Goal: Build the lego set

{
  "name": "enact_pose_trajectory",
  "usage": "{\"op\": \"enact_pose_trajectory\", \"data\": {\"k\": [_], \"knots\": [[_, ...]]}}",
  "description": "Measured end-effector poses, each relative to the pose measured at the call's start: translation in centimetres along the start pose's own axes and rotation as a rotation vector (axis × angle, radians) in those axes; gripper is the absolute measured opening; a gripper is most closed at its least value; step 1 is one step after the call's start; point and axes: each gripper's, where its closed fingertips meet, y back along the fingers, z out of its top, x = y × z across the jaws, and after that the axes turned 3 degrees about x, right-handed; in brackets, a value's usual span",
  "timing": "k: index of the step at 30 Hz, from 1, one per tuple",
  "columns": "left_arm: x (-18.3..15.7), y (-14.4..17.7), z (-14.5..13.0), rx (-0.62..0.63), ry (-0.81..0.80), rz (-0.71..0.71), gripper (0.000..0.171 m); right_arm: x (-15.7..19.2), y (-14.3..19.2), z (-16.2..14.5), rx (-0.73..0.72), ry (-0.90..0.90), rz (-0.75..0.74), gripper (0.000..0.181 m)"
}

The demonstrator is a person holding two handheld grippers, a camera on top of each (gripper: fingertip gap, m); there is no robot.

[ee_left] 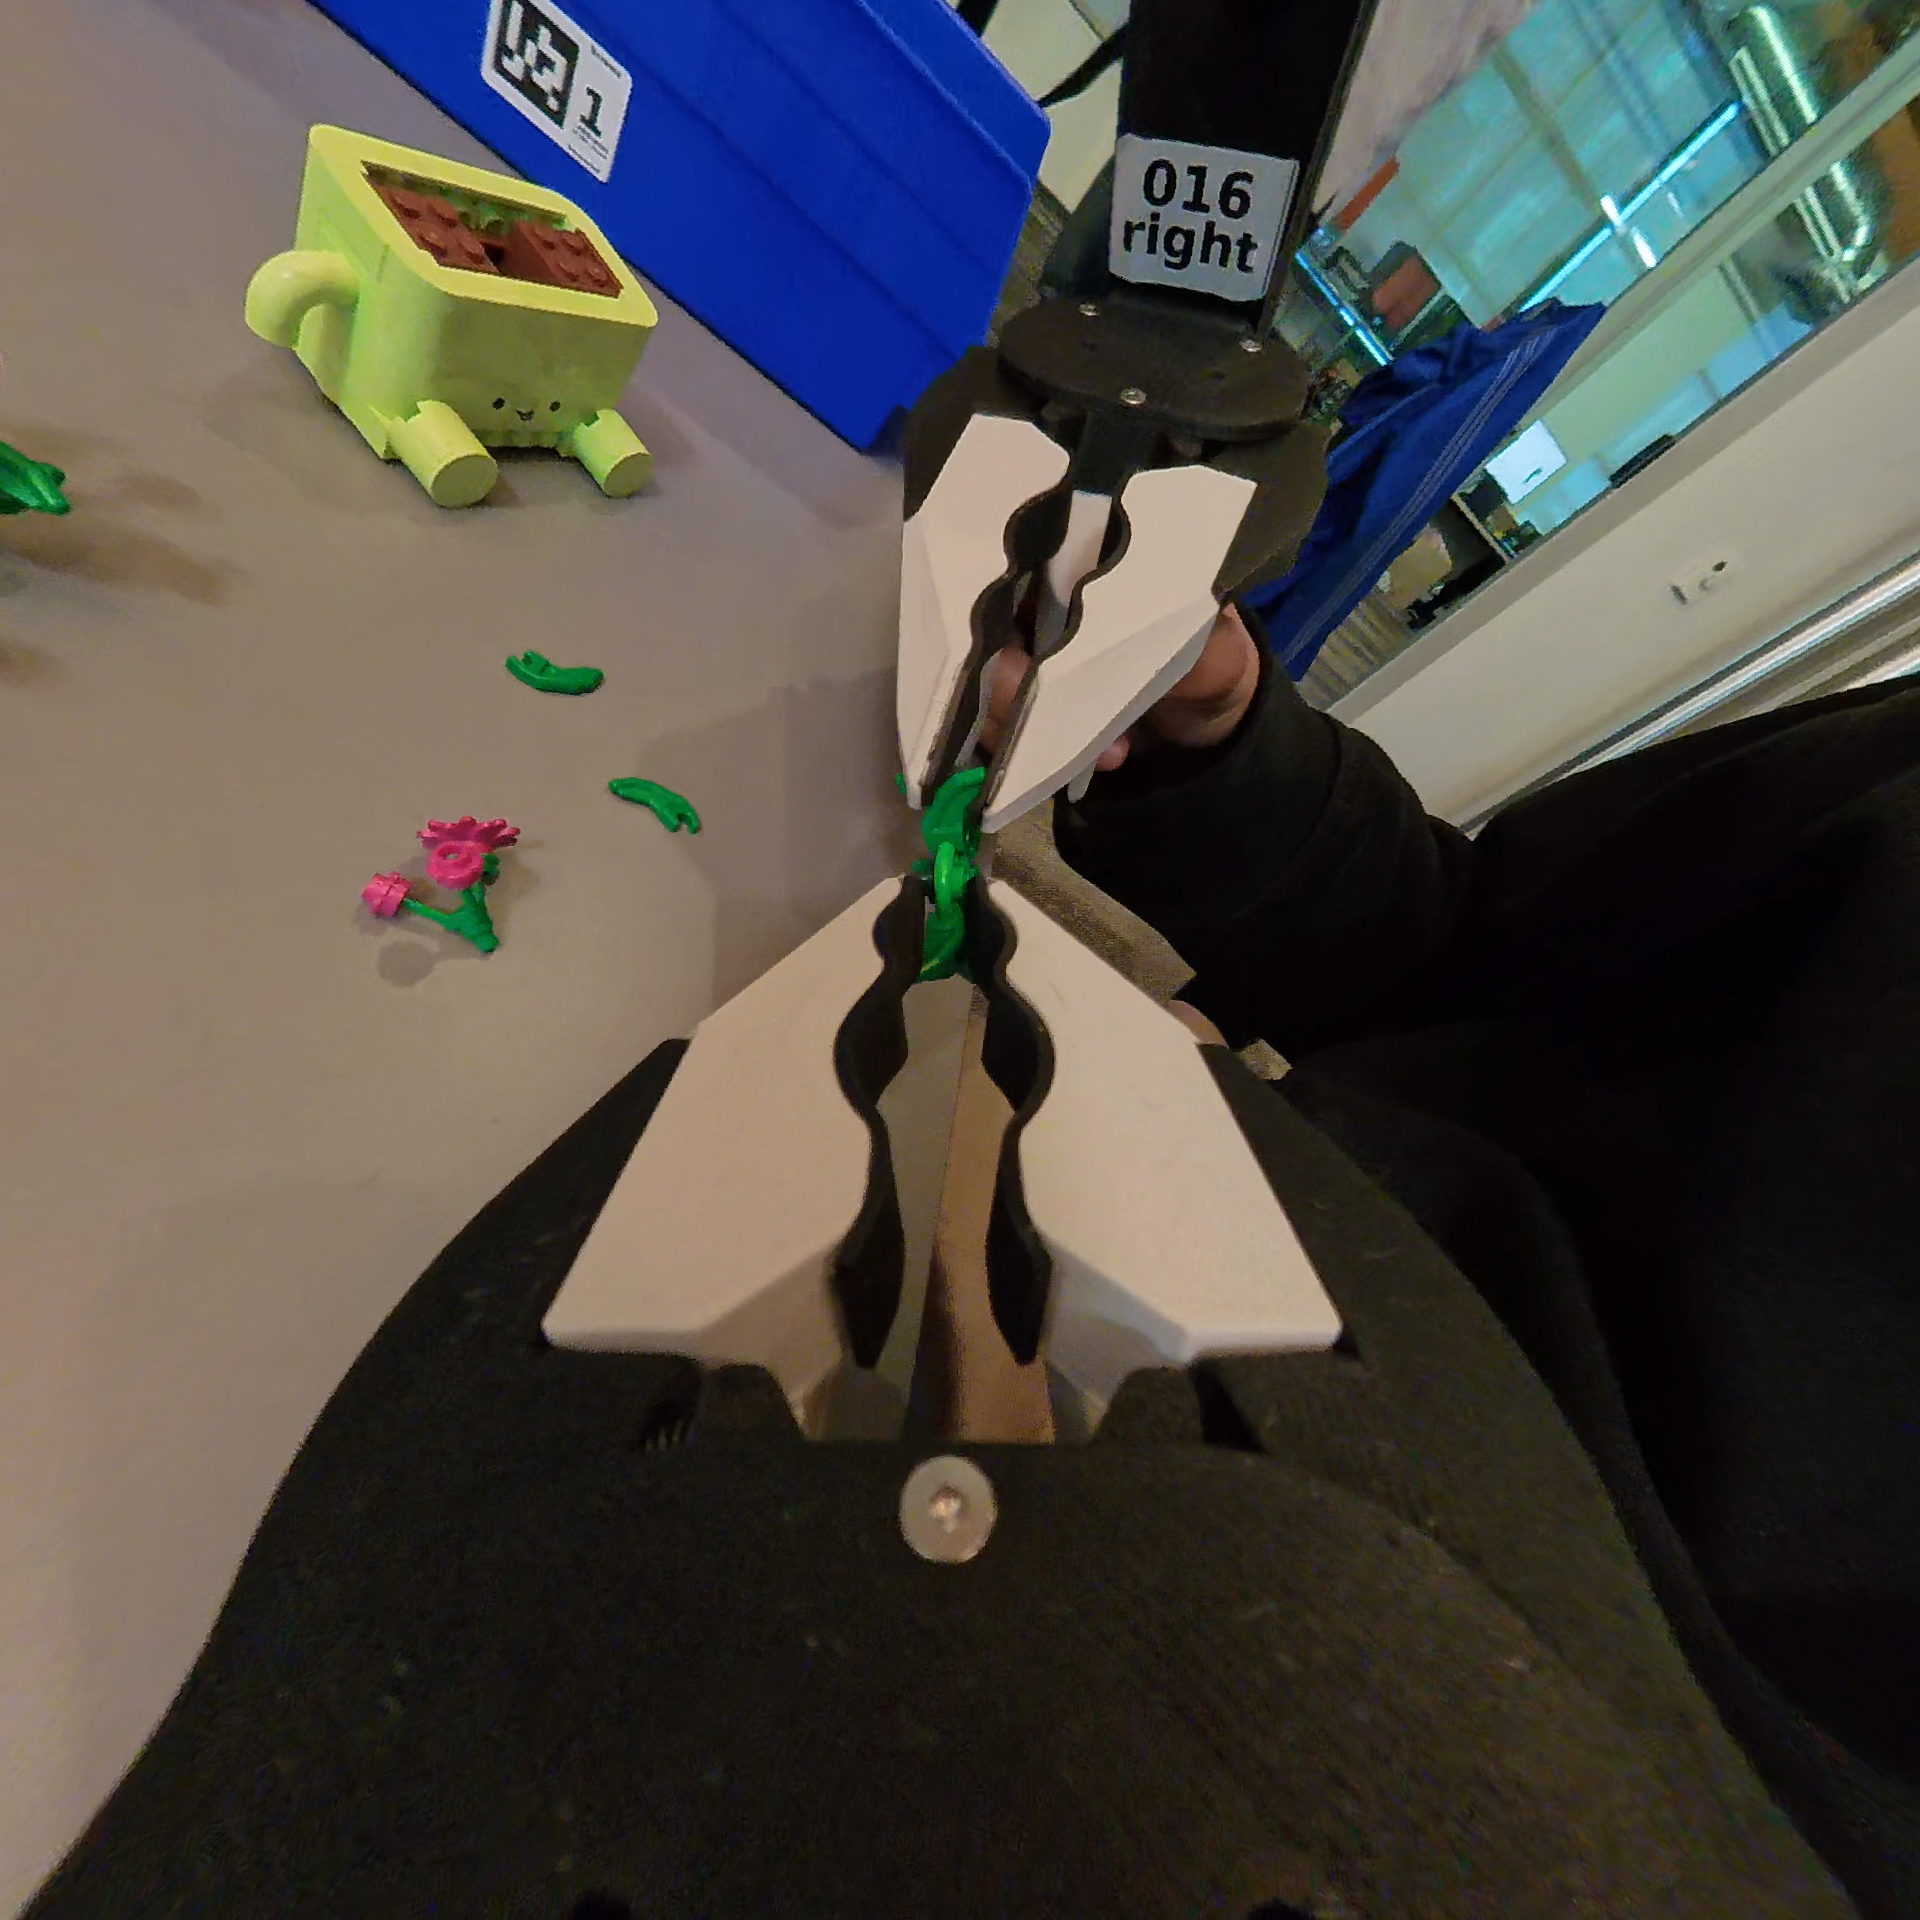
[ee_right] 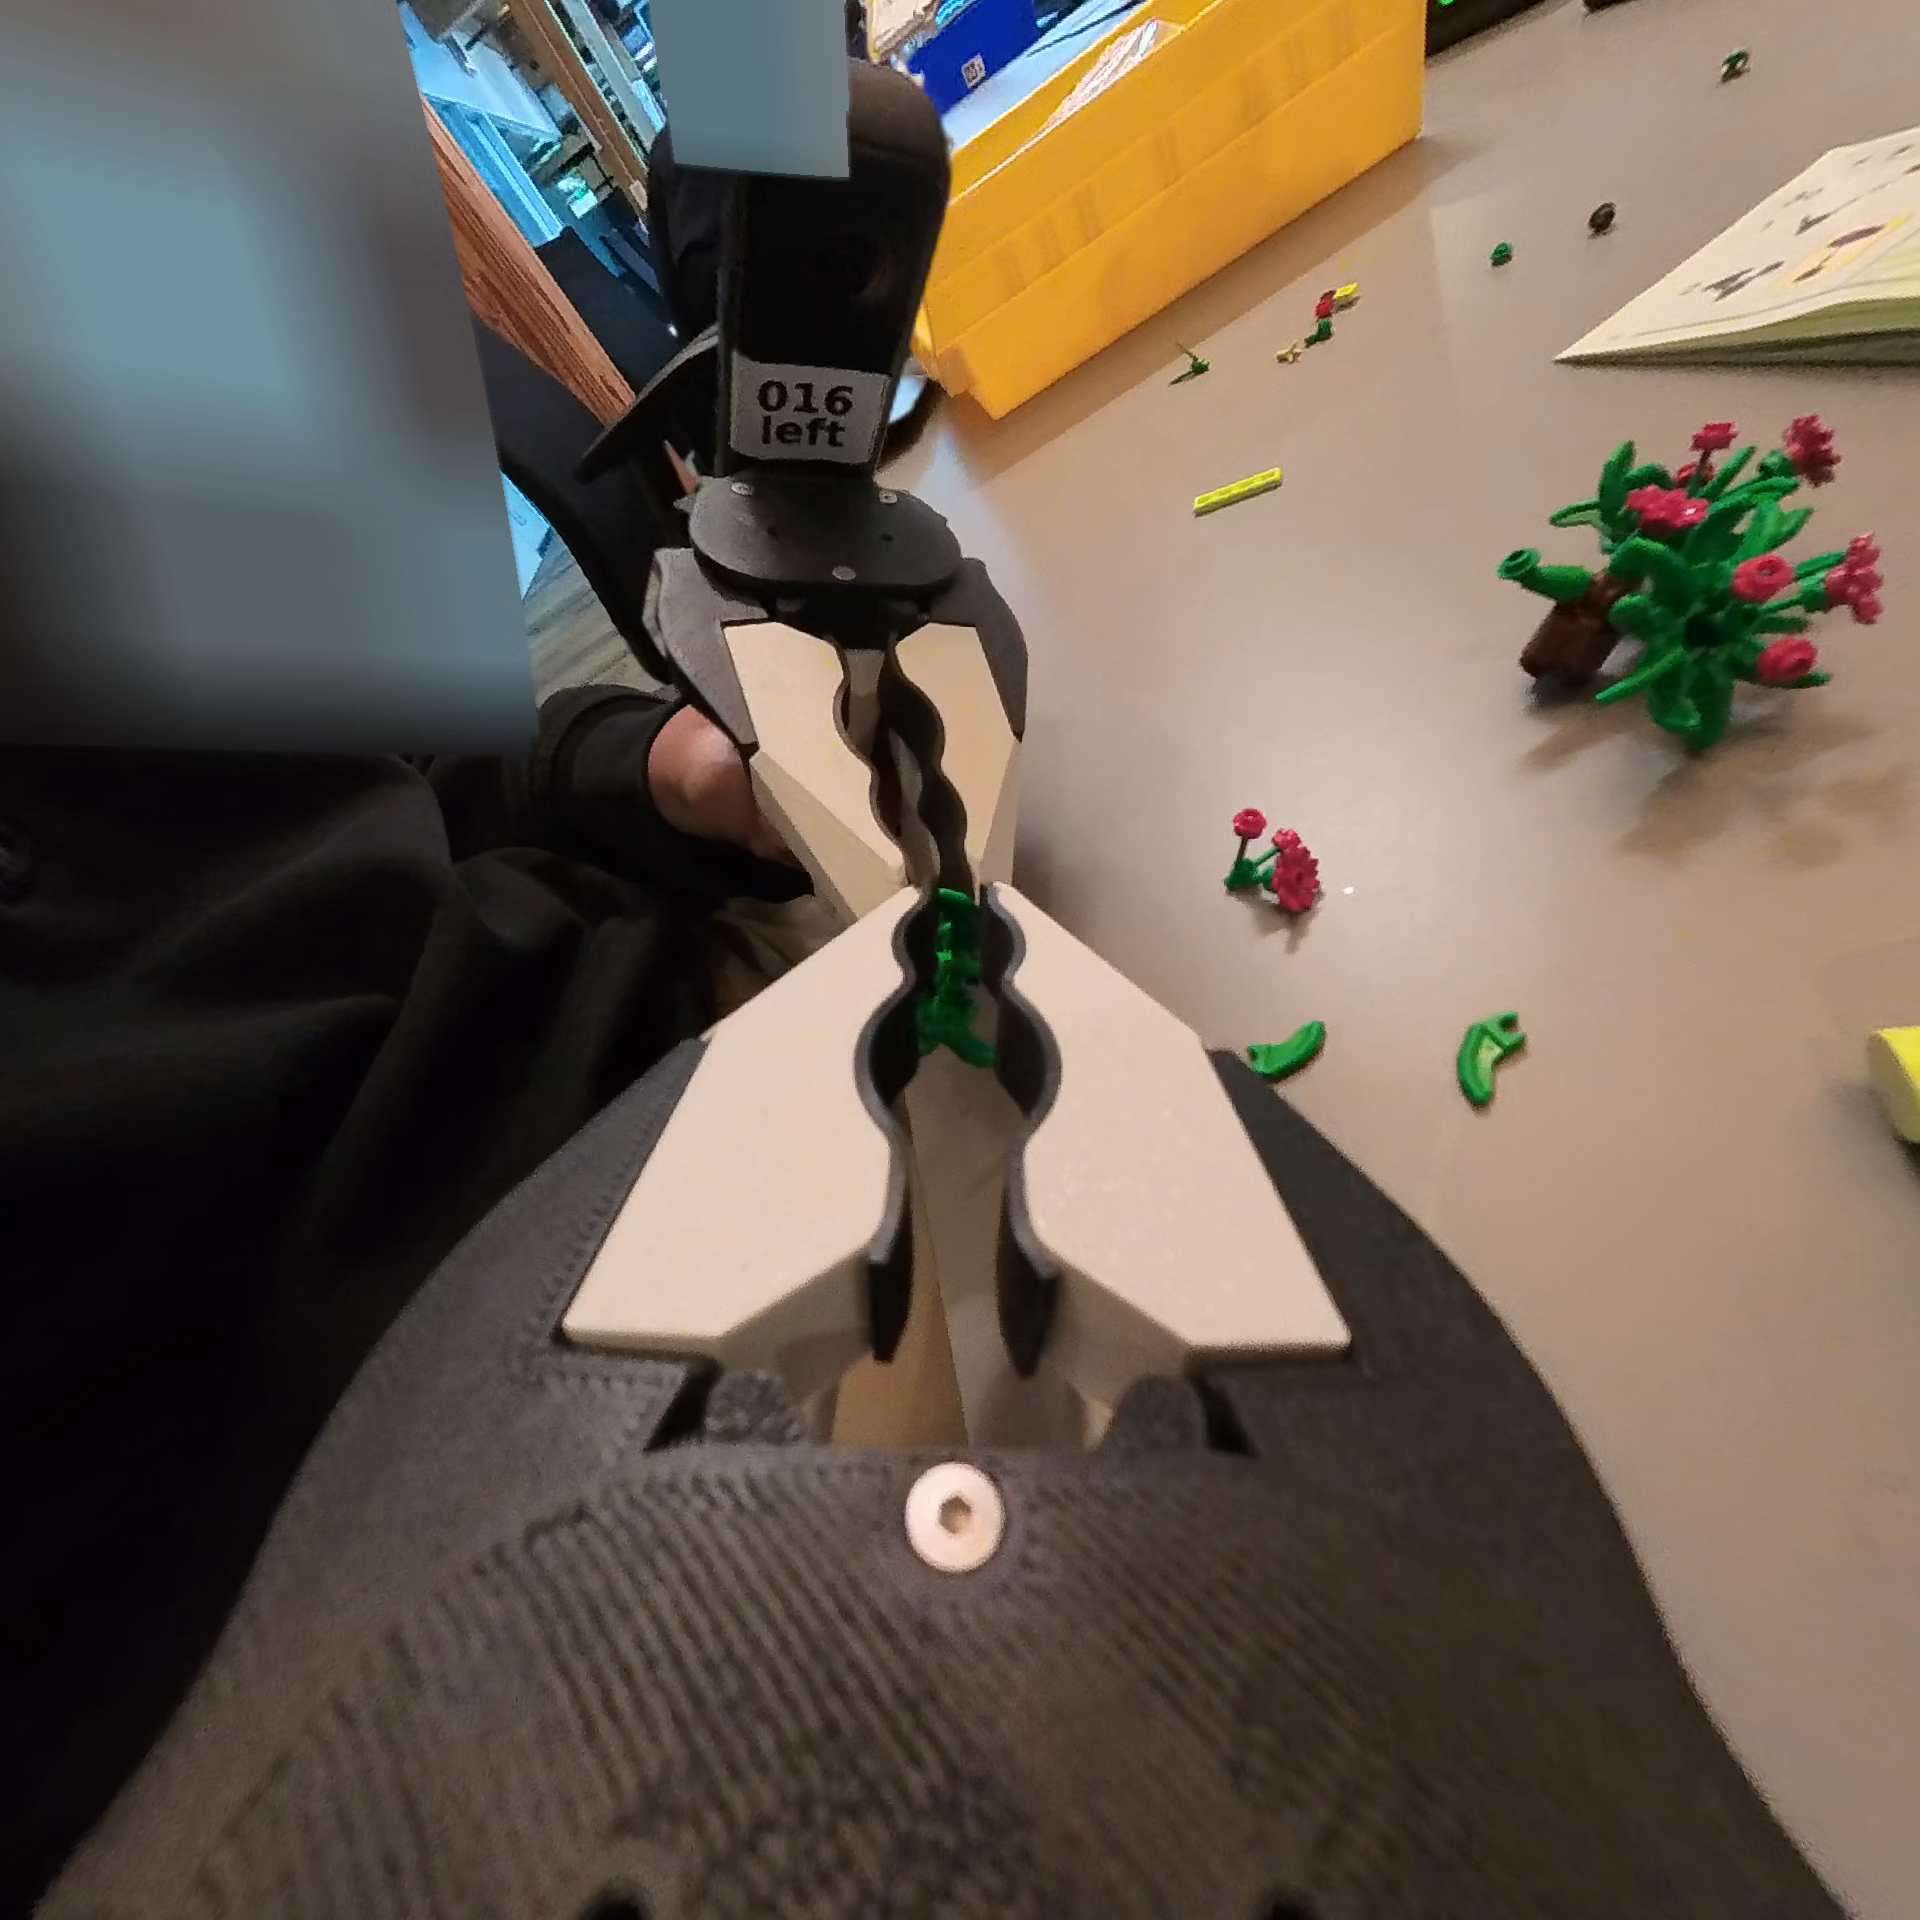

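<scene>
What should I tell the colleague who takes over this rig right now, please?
Left gripper: shut on the green stem piece, held above the table edge.
Right gripper: shut on the same green stem piece from the opposite side, tips nearly meeting; the two look to be pressing parts together.
On the table: the flower bush lies on its side, a small pink flower sprig and two loose green leaves lie nearby, and the lime pot stands apart with brown bricks inside.
Done: bush largely built, pot filled.
Left: finish this stem, add the loose pieces, plant the bush.

Office-like workspace: glass partitions, storage bins.
</scene>
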Motion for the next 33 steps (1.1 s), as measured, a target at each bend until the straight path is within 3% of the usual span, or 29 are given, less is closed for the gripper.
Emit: {"op": "enact_pose_trajectory", "data": {"k": [12, 33], "knots": [[0.2, -0.2, -0.2, 0.016, -0.03, 0.043, 0.005, 0.0, 0.1, -0.4, 0.017, -0.085, 0.023, 0.006], [-0.3, -1.1, -1.0, 0.067, -0.221, 0.138, 0.005, 0.5, 0.5, -1.3, 0.061, -0.199, 0.112, 0.006]]}}
